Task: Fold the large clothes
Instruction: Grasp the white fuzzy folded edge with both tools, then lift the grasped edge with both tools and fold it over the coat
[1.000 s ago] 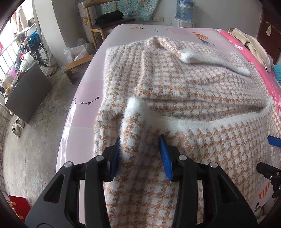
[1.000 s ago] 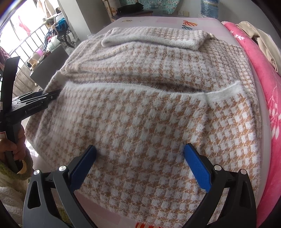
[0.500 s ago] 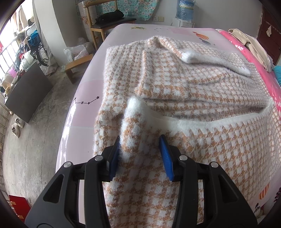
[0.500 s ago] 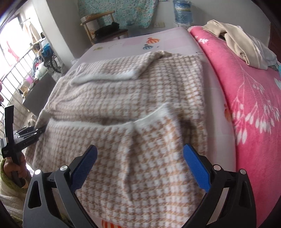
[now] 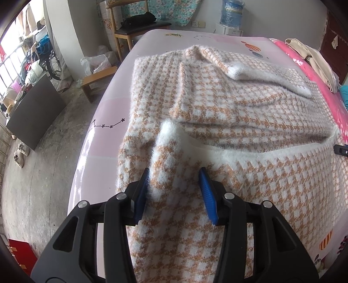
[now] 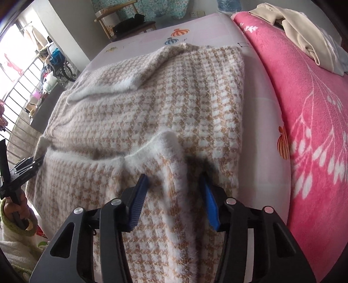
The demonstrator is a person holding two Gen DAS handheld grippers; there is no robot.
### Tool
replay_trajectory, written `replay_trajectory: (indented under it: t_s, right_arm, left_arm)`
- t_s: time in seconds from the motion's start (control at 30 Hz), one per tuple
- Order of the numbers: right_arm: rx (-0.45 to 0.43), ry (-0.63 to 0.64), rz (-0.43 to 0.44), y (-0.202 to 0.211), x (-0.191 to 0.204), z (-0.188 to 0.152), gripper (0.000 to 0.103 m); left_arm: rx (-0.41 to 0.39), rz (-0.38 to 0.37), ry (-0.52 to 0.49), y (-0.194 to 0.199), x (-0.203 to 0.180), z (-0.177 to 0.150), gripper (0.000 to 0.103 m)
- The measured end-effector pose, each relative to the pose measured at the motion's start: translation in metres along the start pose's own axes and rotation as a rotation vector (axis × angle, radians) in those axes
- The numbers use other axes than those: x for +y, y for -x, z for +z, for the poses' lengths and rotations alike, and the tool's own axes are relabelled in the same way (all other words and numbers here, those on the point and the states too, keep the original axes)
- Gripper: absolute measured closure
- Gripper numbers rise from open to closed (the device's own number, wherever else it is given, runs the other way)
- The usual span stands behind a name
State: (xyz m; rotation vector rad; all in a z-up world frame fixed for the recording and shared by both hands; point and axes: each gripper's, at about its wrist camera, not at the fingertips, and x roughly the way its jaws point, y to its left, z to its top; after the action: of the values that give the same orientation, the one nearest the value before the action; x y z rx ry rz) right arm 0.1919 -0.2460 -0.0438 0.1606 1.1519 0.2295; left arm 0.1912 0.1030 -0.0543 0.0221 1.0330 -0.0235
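No brand or readable writing shows anywhere; the only marks are printed pictures on the pale pink bed sheet: a star constellation line beside the sweater's left edge and striped balloons beyond its far edge. The sweater, a fluffy tan-and-white houndstooth knit with white trim, lies spread across the bed, its near hem lifted at both corners. The left gripper is clenched on the hem's left corner, a raised fold of knit pinched between its blue pads. The right gripper has the hem's right corner bunched between its pads, and its jaws are closing onto it. A hand in a green-cuffed fleecy sleeve holds the left gripper's handle at the sweater's near left. To the right of the sweater lies a bright pink floral blanket with beige clothing piled on it. Beyond the sweater stand a wooden chair and a water bottle against the wall; left of it are a bare concrete floor and a cluttered railing.
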Motion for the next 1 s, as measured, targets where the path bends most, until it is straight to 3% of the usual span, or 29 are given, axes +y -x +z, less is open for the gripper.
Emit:
replay_trajectory:
  t_s: [0.07,0.13,0.23,0.6,0.7,0.87,1.0]
  right_arm:
    - [-0.002,-0.003,-0.003,0.003,0.000,-0.008,0.073]
    - [-0.011,0.000,-0.003,0.008,0.003,-0.015,0.092]
    - [-0.066,0.050,-0.049,0.027,0.018,-0.023,0.095]
    - [-0.321,0.074,-0.065,0.133,0.052,-0.034,0.096]
    - [-0.389,0.093,-0.057,0.151,0.056,-0.012,0.096]
    - [-0.474,0.108,-0.053,0.160,0.053,0.054,0.096]
    - [-0.490,0.101,-0.062,0.139,0.039,0.116,0.096]
  left_arm:
    - [-0.007,0.000,0.004,0.001,0.002,-0.001,0.060]
    - [-0.026,0.013,0.003,0.005,0.003,-0.001,0.075]
    - [-0.075,0.021,-0.019,0.020,0.005,-0.003,0.092]
    - [-0.362,-0.047,0.021,0.149,0.038,-0.008,0.095]
    - [-0.415,-0.065,0.020,0.164,0.045,0.017,0.095]
    - [-0.497,-0.113,0.016,0.166,0.053,0.088,0.095]
    - [-0.477,-0.121,-0.012,0.133,0.047,0.160,0.095]
